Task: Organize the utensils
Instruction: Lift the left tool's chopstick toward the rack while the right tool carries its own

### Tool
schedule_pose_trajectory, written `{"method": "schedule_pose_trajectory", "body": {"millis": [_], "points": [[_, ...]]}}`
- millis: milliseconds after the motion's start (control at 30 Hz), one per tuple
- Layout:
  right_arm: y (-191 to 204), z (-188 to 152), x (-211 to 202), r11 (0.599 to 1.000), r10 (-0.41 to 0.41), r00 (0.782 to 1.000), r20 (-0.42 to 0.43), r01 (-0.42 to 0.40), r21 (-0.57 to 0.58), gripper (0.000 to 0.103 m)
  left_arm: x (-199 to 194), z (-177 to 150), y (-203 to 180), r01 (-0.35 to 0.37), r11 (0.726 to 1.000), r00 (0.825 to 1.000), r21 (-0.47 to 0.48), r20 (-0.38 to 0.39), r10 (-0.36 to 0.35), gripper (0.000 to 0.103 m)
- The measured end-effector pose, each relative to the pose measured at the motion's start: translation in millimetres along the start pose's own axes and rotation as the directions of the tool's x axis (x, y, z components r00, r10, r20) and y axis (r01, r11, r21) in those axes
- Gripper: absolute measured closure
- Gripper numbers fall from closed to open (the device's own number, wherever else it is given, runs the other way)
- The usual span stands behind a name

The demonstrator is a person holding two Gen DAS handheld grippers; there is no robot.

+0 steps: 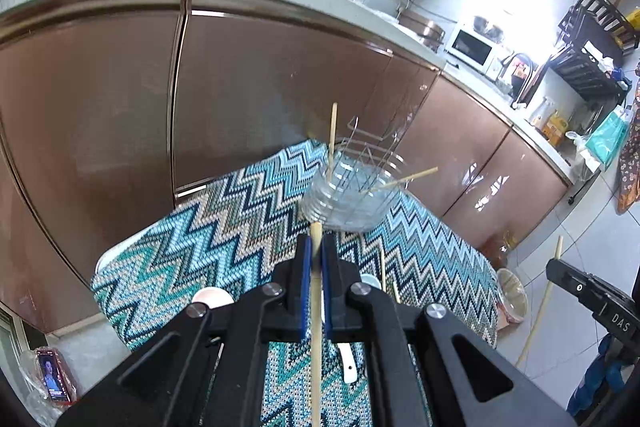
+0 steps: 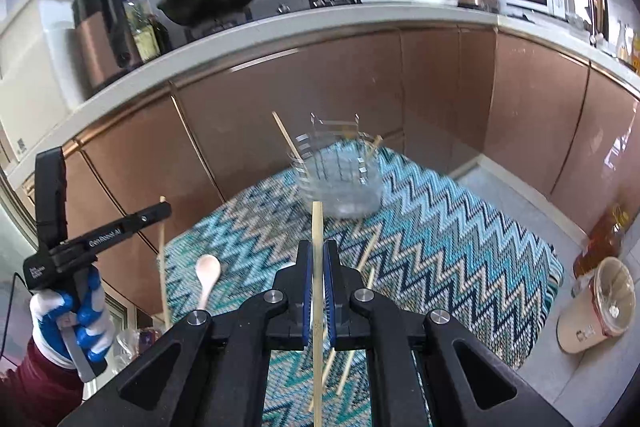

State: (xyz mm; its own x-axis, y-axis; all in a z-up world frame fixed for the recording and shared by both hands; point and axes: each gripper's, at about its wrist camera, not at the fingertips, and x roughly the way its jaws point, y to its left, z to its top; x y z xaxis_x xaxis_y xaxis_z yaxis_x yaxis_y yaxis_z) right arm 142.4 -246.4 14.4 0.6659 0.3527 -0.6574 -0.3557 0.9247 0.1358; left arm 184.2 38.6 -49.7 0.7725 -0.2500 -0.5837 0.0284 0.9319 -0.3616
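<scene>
Left tongs (image 1: 315, 247) and right tongs (image 2: 319, 251) each pinch a chopstick.

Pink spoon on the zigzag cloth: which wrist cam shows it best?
Right wrist view: the pink spoon lies in full sight on the cloth, bowl and handle clear. In the left wrist view only part of its bowl peeks from behind the left gripper.

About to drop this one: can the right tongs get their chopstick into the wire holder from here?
Probably yes. The right tongs are shut on a chopstick, and the wire holder stands straight ahead on the zigzag cloth with its top open. Only two leaning chopsticks occupy it; nothing lies between.
</scene>
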Motion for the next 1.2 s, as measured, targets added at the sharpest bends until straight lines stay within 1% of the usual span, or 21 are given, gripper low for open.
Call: {"method": "schedule_pose_trajectory", "body": {"millis": [333, 600, 700, 867, 967, 1133, 1200], "points": [[19, 28, -4, 0.997, 0.055, 0.994, 0.096, -0.05, -0.05, 0.097, -21, 24, -6, 0.016, 1.0, 0.995, -0.003, 0.1, -0.015, 0.098], [26, 57, 0, 0.994, 0.093, 0.979, 0.182, -0.081, -0.07, 0.097, -31, 51, -10, 0.053, 0.999, 0.983, -0.004, 0.175, -0.052, 0.098], [25, 67, 4, 0.993, 0.106, 0.97, 0.22, -0.093, -0.067, 0.097, -30, 61, -9, 0.074, 0.997, 0.978, -0.006, 0.194, -0.071, 0.098], [18, 86, 14, 0.992, 0.125, 0.946, 0.3, -0.112, -0.06, 0.097, -25, 82, -9, 0.117, 0.993, 0.965, -0.01, 0.238, -0.111, 0.098], [12, 97, 25, 0.99, 0.137, 0.929, 0.343, -0.125, -0.058, 0.097, -18, 97, -12, 0.144, 0.99, 0.953, -0.007, 0.269, -0.137, 0.098], [0, 118, 47, 0.99, 0.141, 0.894, 0.425, -0.13, -0.055, 0.097, -2, 125, -25, 0.186, 0.983, 0.922, 0.008, 0.345, -0.177, 0.099], [-5, 126, 56, 0.991, 0.135, 0.878, 0.459, -0.123, -0.058, 0.097, 7, 137, -31, 0.187, 0.982, 0.909, 0.018, 0.377, -0.179, 0.098]]}}
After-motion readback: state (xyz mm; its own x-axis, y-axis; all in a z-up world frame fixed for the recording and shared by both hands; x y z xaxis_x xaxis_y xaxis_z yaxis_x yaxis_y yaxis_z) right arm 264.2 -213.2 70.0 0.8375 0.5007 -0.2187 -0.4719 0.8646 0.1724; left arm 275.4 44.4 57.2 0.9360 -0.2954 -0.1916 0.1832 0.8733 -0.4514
